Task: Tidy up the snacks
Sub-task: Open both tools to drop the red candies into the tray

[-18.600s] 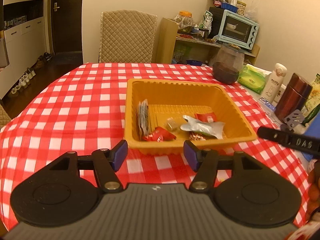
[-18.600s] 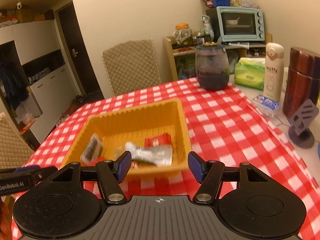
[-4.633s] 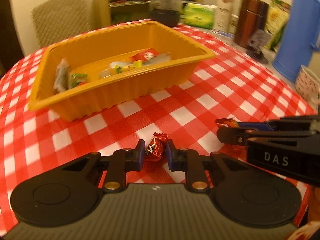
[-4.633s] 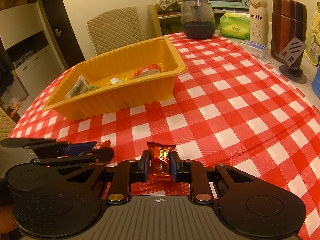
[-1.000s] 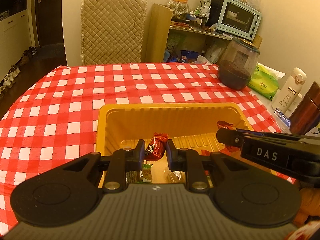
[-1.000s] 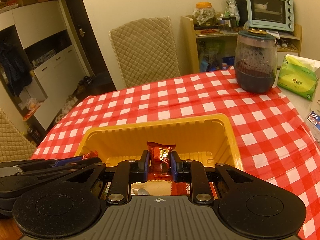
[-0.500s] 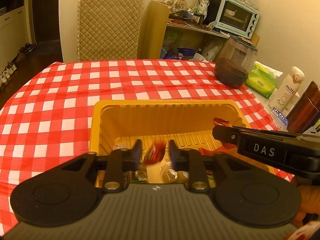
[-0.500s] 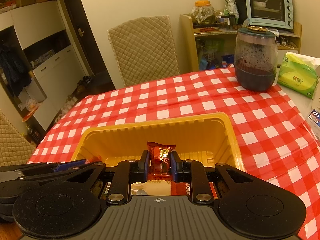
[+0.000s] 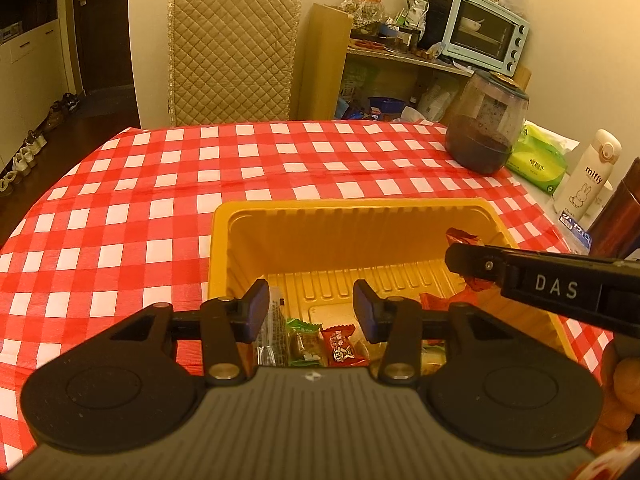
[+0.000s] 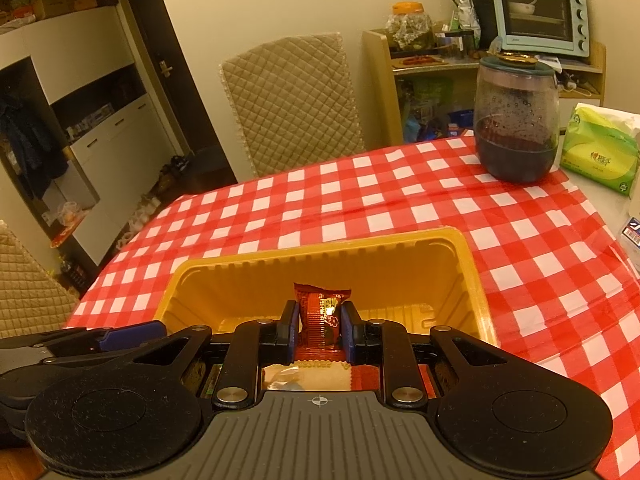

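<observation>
An orange tray [image 9: 360, 210] [image 10: 320, 246] sits on the red checked tablecloth and holds several wrapped snacks [image 9: 338, 346]. My left gripper [image 9: 308, 308] is open and empty above the tray's near end. My right gripper [image 10: 319, 330] is shut on a red snack packet [image 10: 320, 312] and holds it over the tray. In the left wrist view the right gripper [image 9: 464, 258] comes in from the right, with the red packet [image 9: 460, 236] sticking out of its tip.
A dark glass jar [image 9: 486, 128] [image 10: 516, 120], a green tissue pack [image 9: 538, 162], a white miffy bottle [image 9: 592, 176] and a brown flask [image 9: 618, 216] stand at the table's right side. A quilted chair [image 9: 232, 56] is behind the table.
My left gripper has opened and the red candy it held has dropped into the tray. My right gripper still holds its red packet over the tray.
</observation>
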Demonstrator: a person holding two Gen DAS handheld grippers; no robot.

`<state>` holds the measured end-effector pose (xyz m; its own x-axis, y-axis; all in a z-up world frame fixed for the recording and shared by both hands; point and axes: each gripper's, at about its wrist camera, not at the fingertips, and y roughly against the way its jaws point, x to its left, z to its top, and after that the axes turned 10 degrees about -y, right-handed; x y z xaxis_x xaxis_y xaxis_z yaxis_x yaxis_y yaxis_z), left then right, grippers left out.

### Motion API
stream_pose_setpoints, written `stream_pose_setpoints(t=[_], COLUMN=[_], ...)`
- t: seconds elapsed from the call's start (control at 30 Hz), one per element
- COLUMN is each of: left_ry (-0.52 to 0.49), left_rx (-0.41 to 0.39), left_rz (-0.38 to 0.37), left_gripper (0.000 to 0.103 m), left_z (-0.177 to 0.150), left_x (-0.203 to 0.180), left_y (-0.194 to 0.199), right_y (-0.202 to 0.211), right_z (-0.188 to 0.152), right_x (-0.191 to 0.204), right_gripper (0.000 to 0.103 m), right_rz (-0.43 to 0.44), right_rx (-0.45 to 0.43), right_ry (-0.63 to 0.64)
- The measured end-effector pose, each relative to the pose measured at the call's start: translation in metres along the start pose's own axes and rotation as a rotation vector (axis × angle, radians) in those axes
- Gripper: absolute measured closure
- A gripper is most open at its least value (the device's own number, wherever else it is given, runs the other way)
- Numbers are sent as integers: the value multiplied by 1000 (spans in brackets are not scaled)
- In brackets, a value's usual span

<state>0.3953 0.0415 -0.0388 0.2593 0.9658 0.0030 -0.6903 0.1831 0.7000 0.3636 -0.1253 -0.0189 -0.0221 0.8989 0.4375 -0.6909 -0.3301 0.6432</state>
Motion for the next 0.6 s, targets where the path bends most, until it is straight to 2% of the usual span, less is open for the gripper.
stream_pose_setpoints(t=[0.33,0.43,0.53,0.6], left_ry=[4,-1,-3,-7], left_rx=[8,10,12,12], left_rz=[7,18,27,33], left_gripper=[59,52,45,39], left_z=[-3,-4,-5,-6], left_x=[5,5,6,6], left_y=[0,0,0,0], right_y=[-2,-2,0,2], right_z=[0,2,3,4], right_x=[3,2,1,0], right_gripper=[81,80,76,70], right_rz=[22,71,82,73], right_rx=[5,-2,-19,-26], right_ry=[-9,-27,-35,-39])
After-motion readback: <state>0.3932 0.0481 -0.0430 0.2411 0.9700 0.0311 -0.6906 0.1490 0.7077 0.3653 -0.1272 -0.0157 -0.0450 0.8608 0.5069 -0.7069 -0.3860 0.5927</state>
